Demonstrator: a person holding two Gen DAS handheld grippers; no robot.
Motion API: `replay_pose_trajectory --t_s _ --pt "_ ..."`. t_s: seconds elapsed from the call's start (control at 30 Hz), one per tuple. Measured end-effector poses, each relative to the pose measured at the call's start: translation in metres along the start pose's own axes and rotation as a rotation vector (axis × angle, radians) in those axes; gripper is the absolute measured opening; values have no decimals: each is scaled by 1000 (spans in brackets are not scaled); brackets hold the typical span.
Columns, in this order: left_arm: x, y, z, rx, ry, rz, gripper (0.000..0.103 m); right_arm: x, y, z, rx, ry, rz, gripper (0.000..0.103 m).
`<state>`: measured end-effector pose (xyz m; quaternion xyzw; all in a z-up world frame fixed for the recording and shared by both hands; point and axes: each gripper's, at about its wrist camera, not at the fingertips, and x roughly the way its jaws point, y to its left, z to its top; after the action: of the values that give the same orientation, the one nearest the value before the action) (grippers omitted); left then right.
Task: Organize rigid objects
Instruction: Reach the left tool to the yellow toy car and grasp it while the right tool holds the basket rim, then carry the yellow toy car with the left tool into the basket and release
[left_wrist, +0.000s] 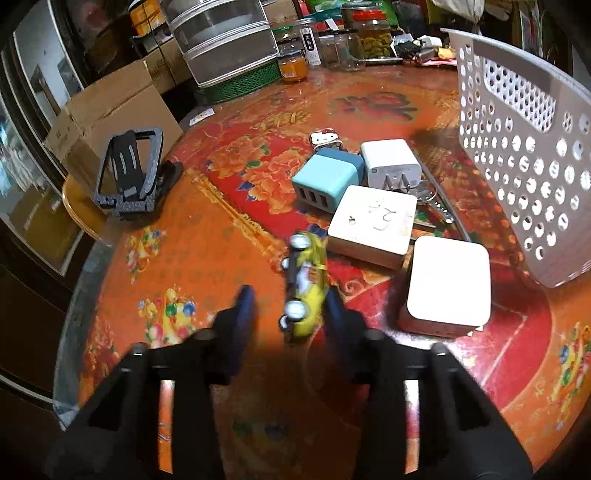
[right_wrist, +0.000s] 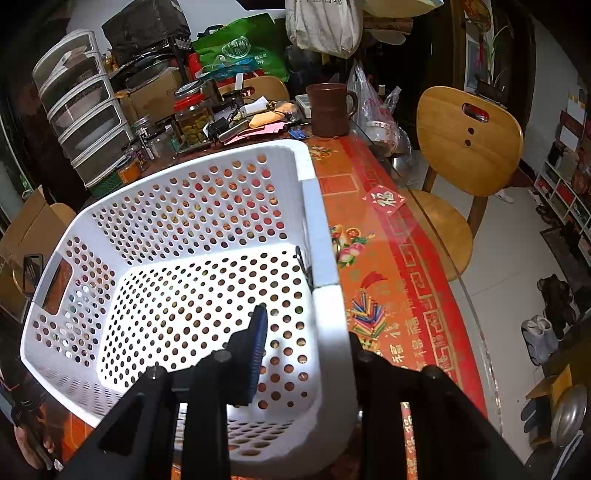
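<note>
A round surface covered with a red and orange flowered cloth (left_wrist: 229, 206) stands on a pale tiled floor (right_wrist: 509, 258), with a light wooden chair (right_wrist: 469, 147) beside it, stacked clear plastic drawers (right_wrist: 85, 122) and brown cardboard boxes (left_wrist: 110, 107) behind.

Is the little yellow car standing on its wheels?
No, the yellow car is tipped on its side, wheels sticking out sideways, beside the left gripper.

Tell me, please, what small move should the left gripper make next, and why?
Probably close the fingers. The left gripper is open, the yellow toy car lies on its side between its fingers, against one and apart from the other. The white basket, straddled at its wall by the right gripper, holds nothing yet.
</note>
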<state>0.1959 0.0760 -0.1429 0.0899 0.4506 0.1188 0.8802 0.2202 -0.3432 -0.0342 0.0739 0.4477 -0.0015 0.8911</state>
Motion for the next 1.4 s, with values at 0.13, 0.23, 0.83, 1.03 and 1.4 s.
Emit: replay_pose_trajectory --t_s 0.13,0.23,0.83,1.03,1.4 --pt "1 -4 0 4 -6 30 19 0 0 0 -5 2 -2 28" --pt "-7 -1 0 -4 -35 68 19 0 0 0 -5 3 -2 28" --pt "-89 -4 47 36 -213 195 19 8 0 3 -3 22 -3 28" --pt "-127 -33 77 75 -275 185 19 9 1 2 -5 24 -9 27" --pt "-176 -128 132 208 -376 168 19 10 2 3 -8 25 -21 24"
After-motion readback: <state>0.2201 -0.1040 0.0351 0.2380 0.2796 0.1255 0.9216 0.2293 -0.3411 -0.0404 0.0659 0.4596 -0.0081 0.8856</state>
